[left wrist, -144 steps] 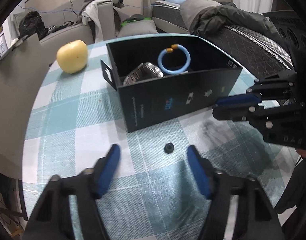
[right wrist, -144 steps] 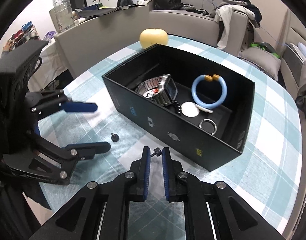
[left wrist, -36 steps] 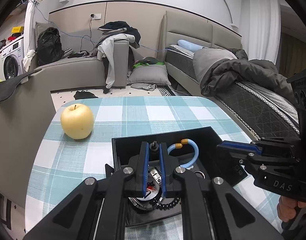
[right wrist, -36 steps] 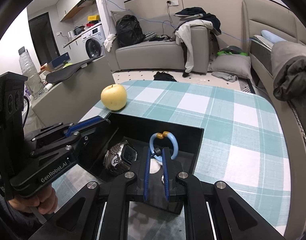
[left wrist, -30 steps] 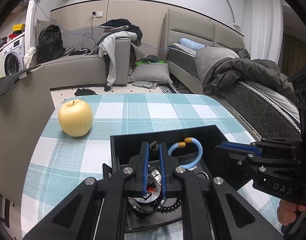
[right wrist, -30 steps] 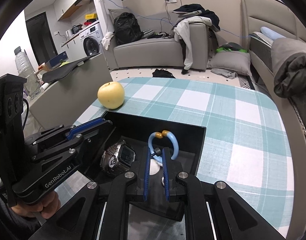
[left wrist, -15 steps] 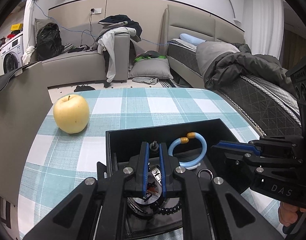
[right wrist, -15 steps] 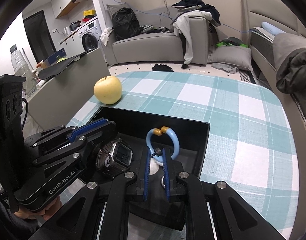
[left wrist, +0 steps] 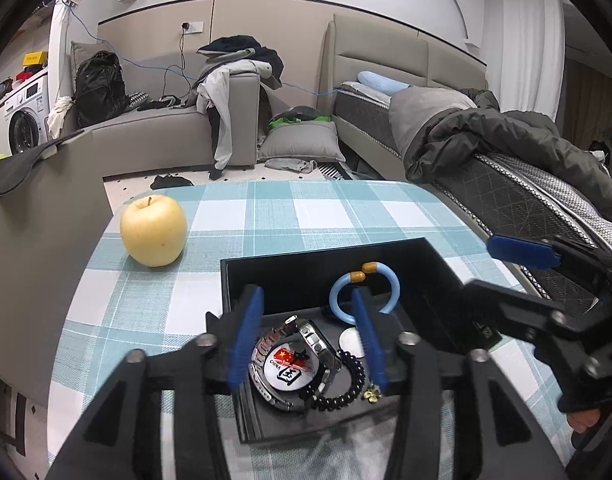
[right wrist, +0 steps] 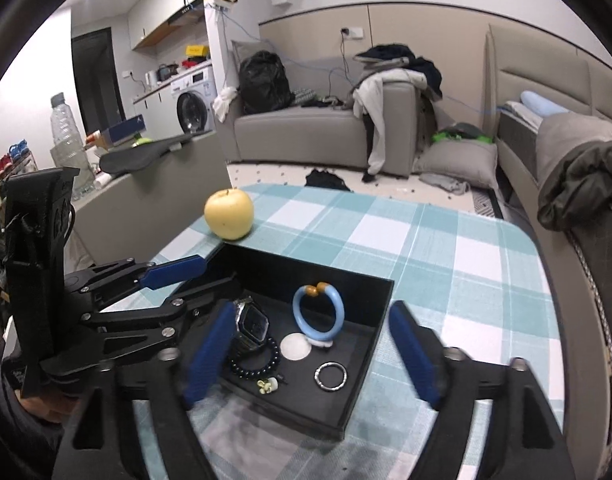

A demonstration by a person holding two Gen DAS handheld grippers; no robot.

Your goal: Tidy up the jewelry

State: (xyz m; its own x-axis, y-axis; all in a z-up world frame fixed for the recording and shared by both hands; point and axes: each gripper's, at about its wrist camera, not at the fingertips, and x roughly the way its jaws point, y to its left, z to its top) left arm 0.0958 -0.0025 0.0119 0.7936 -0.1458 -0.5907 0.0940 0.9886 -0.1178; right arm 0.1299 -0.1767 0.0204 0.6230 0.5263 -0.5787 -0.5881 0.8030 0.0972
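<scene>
A black open box (left wrist: 438, 272) (right wrist: 370, 356) on the checked table holds a watch (left wrist: 289, 364) (right wrist: 249, 326), a bead bracelet (left wrist: 342, 390) (right wrist: 253, 362), a blue bangle (left wrist: 392, 286) (right wrist: 318, 314), a white disc (right wrist: 294, 346), a silver ring (right wrist: 330, 376) and a flower earring (right wrist: 267, 386). A small dark stud (left wrist: 291, 320) rests by the watch, another stud (right wrist: 282, 379) beside the earring. My left gripper (left wrist: 306, 336) hovers over the box's left half, jaws opening, nothing between them. My right gripper (right wrist: 310, 352) hangs over the right half, jaws opening wide, likewise empty.
A yellow apple (left wrist: 153, 230) (right wrist: 229, 214) sits on the tablecloth (left wrist: 306, 216) beyond the box's left corner. A grey sofa (right wrist: 318, 128) with clothes and a bed (left wrist: 526, 184) stand past the table. A hand (right wrist: 37, 404) holds the left gripper's handle.
Both grippers were shut on small dark studs above the box; both now stand open and the studs lie inside the box. The right gripper has lifted slightly.
</scene>
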